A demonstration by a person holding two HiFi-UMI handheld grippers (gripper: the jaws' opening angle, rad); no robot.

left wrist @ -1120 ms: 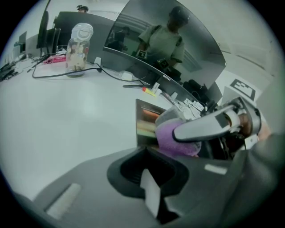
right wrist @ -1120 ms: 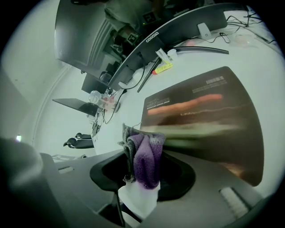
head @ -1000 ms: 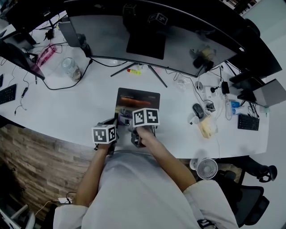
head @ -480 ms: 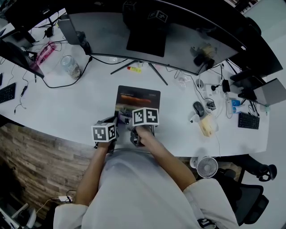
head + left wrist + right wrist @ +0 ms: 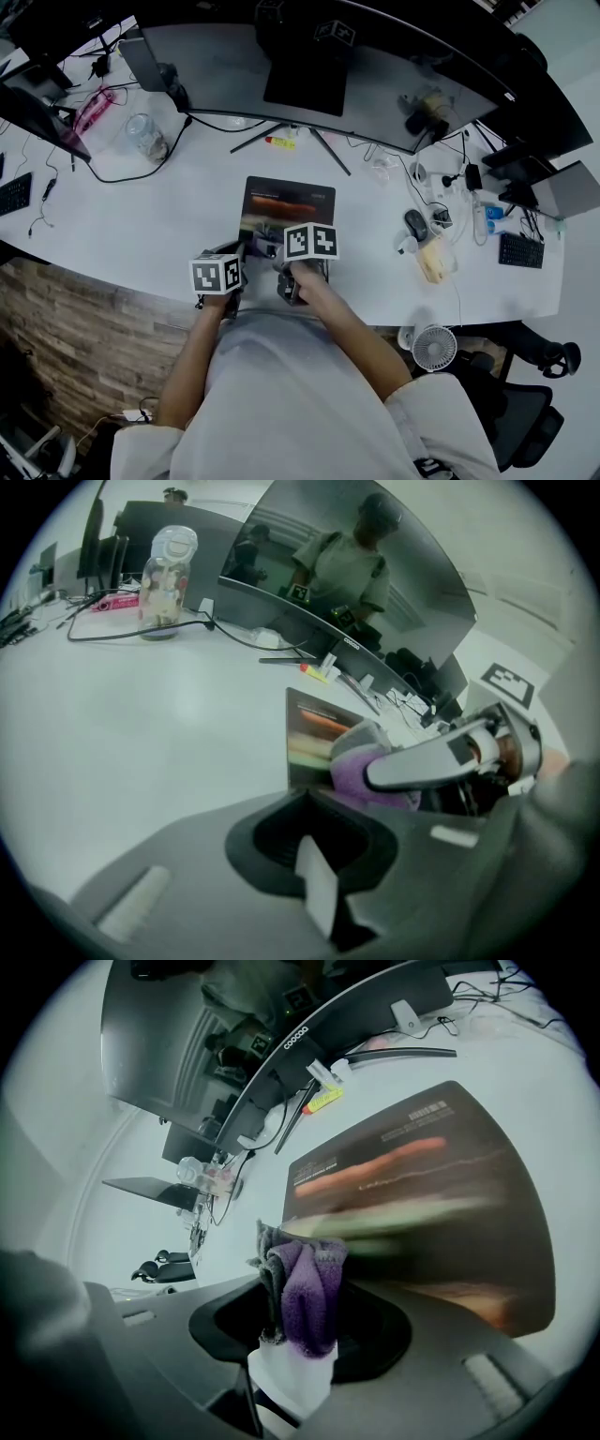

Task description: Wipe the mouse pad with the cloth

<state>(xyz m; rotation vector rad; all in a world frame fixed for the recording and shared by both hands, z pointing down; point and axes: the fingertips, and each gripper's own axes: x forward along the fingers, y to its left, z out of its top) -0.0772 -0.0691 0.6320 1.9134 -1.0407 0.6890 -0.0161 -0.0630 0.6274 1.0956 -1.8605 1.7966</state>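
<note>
– Purple-and-grey fleecy cloth [image 5: 305,1293]: where does it sit, and what has hold of it?
– It is clamped in the right gripper [image 5: 292,1358], bunched into an upright fold between the two jaws. Its free end appears pressed down just ahead of them, on the near part of the dark rectangular mouse pad with the orange streak [image 5: 422,1194].
– And the left gripper [image 5: 317,902]?
– Jaws drawn together with nothing between them. The pad's near left corner lies just ahead and to its right. Whether the tool bears on the pad, I cannot tell.
– Progress of the wiping?
– Judged under way. The cloth is taken up and on the surface, and the pad smears directly ahead of the right jaws, consistent with a stroke. The greater part of the pad stretches away beyond the cloth and, by my reading, is yet to be covered. No dirt shows, so ground already wiped cannot be marked off.
– Condition of the pad?
– Flat on the white desk [image 5: 169,225], edges uncurled, small print at the far end, nothing else seen lying on it ahead of the jaws
</note>
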